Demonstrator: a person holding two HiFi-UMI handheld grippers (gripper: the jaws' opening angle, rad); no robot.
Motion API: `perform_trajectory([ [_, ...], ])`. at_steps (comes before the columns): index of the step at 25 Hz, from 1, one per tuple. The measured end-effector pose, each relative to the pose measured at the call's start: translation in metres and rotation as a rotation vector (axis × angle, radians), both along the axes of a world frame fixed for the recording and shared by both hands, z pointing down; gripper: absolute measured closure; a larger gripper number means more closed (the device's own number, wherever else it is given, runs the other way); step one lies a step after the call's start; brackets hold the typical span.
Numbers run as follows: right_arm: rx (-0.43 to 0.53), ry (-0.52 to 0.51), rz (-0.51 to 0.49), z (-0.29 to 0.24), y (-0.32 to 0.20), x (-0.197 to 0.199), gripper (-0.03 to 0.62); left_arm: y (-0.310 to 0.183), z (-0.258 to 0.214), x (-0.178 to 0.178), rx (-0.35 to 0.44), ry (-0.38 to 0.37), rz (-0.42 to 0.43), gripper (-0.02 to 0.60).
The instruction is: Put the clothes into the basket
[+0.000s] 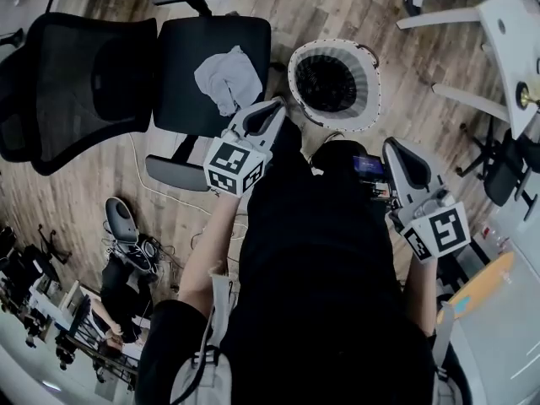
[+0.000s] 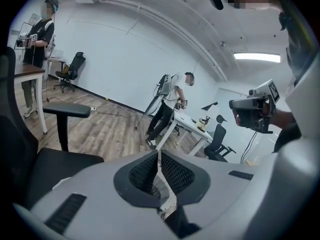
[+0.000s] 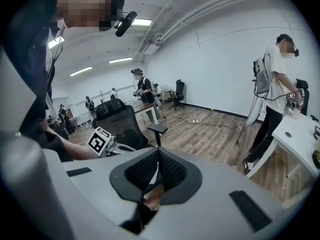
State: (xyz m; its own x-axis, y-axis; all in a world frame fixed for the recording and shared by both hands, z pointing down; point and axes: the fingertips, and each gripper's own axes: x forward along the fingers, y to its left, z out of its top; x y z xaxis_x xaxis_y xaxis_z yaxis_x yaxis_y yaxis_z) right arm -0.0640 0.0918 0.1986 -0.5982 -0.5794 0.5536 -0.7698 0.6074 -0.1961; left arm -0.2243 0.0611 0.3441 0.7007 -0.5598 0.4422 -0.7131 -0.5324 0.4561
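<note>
grey plastic, both of my claws: the left gripper [image 1: 268,112] has its jaws pressed together with nothing between them, and the right gripper [image 1: 396,154] is pinched closed and empty too. the left one hangs at the corner of a black office chair [image 1: 181,57], its tip between the seat and the basket [image 1: 364,99]. just beside that tip, a crumpled grey garment [image 1: 228,78] lies on the seat, touched by neither claw. the basket stands on the floor next to the chair, round and white, with a dark mesh inside. a wood plank floor [image 1: 337,2] runs underneath it all. a white desk [image 1: 516,24] sits off to my right. further out, pale walls [image 2: 125,59] rise to a ceiling strip light [image 2: 257,57], and a person [image 2: 167,104] stands at another white desk.
</note>
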Motion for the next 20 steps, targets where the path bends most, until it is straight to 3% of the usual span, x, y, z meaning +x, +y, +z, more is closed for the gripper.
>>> perform_trajectory([
  [4,-0.034,-0.011,0.011,0.008,-0.007,-0.008,0.577,-0.007,0.037,-0.017,-0.078,-0.042,-0.022,0.548],
  [7,-0.062,-0.007,0.017,0.015,-0.011,-0.013,0.577,-0.01,0.067,-0.025,-0.132,-0.074,-0.028,0.478],
  [14,-0.172,0.057,0.011,0.047,-0.01,-0.014,0.577,-0.024,0.146,-0.056,-0.237,-0.149,-0.103,0.393],
  [16,-0.198,0.061,0.014,0.057,-0.01,-0.014,0.577,-0.028,0.167,-0.064,-0.265,-0.173,-0.118,0.335],
  [20,-0.248,0.072,0.007,0.076,-0.01,-0.019,0.577,-0.028,0.209,-0.078,-0.294,-0.257,-0.123,0.299],
])
